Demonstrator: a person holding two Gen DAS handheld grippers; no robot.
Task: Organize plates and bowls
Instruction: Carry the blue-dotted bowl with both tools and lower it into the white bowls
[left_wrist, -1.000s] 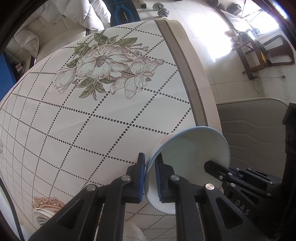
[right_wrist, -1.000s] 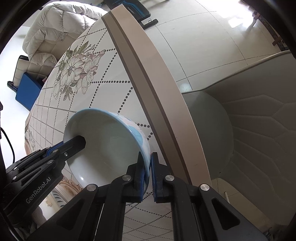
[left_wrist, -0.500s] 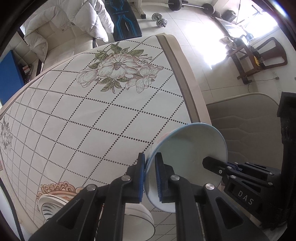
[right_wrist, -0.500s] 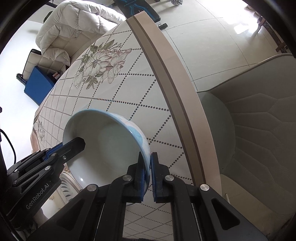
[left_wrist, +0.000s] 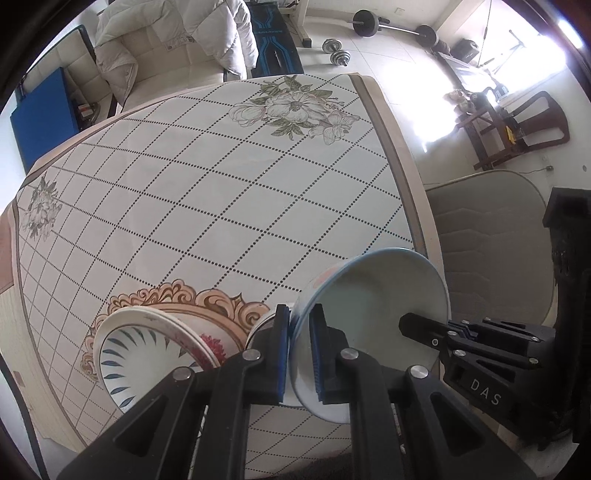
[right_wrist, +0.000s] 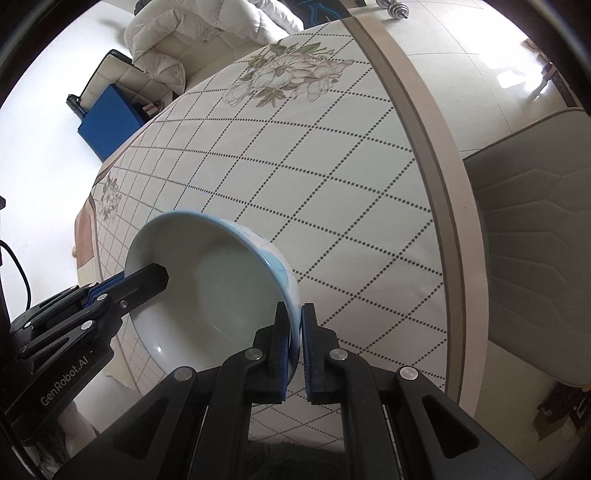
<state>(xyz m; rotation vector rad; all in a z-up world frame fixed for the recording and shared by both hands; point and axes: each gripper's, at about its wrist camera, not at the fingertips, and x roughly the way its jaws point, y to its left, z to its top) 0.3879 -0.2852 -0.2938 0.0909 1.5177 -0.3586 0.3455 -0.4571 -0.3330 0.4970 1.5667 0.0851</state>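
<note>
Each tool, left tool (left_wrist: 298, 354) and right tool (right_wrist: 294, 350), clamps opposite rims of the pale-blue ceramic bowl (right_wrist: 207, 284), tilted above the tiled tabletop (left_wrist: 229, 206); level it before lowering beside the stacked patterned plates (left_wrist: 147, 350).

One bowl (left_wrist: 373, 306), stacked plates (left_wrist: 147, 343).

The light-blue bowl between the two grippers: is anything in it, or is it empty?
Empty. The bowl shows a bare, glossy white inside in both wrist views, and the left gripper and right gripper each clamp its rim.
</note>
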